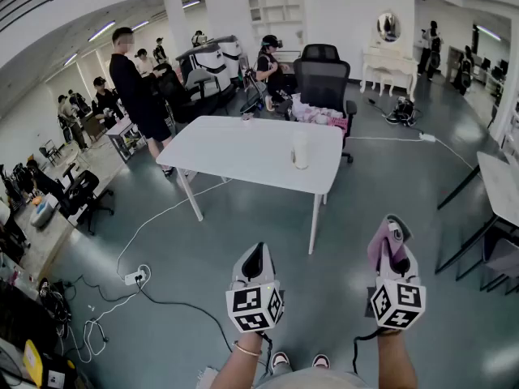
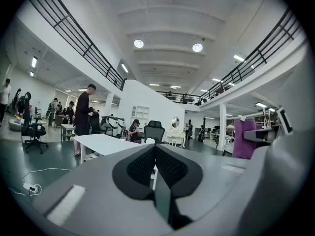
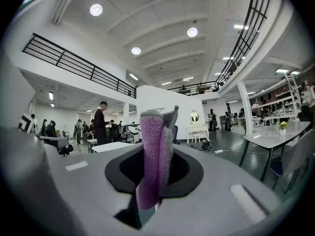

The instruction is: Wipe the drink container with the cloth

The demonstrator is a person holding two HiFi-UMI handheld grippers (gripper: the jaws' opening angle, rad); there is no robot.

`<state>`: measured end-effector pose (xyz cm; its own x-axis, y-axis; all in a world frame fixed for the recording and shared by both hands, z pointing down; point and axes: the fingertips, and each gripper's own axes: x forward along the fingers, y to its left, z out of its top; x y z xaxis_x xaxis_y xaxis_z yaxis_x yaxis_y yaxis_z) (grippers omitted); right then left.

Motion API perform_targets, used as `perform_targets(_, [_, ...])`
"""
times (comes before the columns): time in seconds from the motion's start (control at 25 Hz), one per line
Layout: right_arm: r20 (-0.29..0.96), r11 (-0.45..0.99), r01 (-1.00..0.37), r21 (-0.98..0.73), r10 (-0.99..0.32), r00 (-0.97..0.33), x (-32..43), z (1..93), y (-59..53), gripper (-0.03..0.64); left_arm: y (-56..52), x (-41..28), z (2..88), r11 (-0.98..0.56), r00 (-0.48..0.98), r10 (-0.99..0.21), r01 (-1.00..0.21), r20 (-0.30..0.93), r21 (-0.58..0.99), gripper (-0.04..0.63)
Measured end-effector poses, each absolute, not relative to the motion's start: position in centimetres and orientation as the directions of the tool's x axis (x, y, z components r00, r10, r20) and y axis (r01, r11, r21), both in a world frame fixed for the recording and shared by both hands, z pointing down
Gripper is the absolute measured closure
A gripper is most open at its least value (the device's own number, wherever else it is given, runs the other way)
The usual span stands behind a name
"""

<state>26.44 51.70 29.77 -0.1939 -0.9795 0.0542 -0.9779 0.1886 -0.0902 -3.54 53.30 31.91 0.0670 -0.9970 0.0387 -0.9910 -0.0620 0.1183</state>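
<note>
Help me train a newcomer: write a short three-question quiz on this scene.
1. True or false: the left gripper is shut with nothing between its jaws.
2. The right gripper is clamped on: A) a purple terry cloth; B) a yellow sponge; C) a steel spoon.
3. Fill in: the pale cylindrical drink container stands on the white rectangular ____.
Key: 1 true; 2 A; 3 table.

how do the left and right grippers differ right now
The left gripper is shut on nothing; the right gripper is shut on the purple cloth. The left gripper's tip is bare, while cloth sticks out past the right gripper's. Both are held short of the white table.
</note>
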Motion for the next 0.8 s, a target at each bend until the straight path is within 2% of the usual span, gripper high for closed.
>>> perform_targets(0.36, [0.05, 0.192, -0.977, -0.096, -0.979, -0.198, 25.6, 29.4, 51.5, 0.555, 53.1, -4.3, 31.9, -0.062, 0.067, -0.996, -0.992, 0.05, 0.109, 0.595])
perform_targets(0.56, [0.038, 0.228, -0.958, -0.175, -0.97, -0.238, 24.6, 29.7, 51.7, 0.554, 53.5, -4.6, 32.2, -0.071, 0.078, -0.995, -0.992, 0.059, 0.106, 0.595])
perform_targets(0.8, [0.074, 0.205, -0.966, -0.158, -0.973, -0.219, 24.6, 30.7, 51.3, 0.555, 53.3, -4.5, 32.4, -0.089, 0.097, -0.993, -0.99, 0.068, 0.107, 0.594])
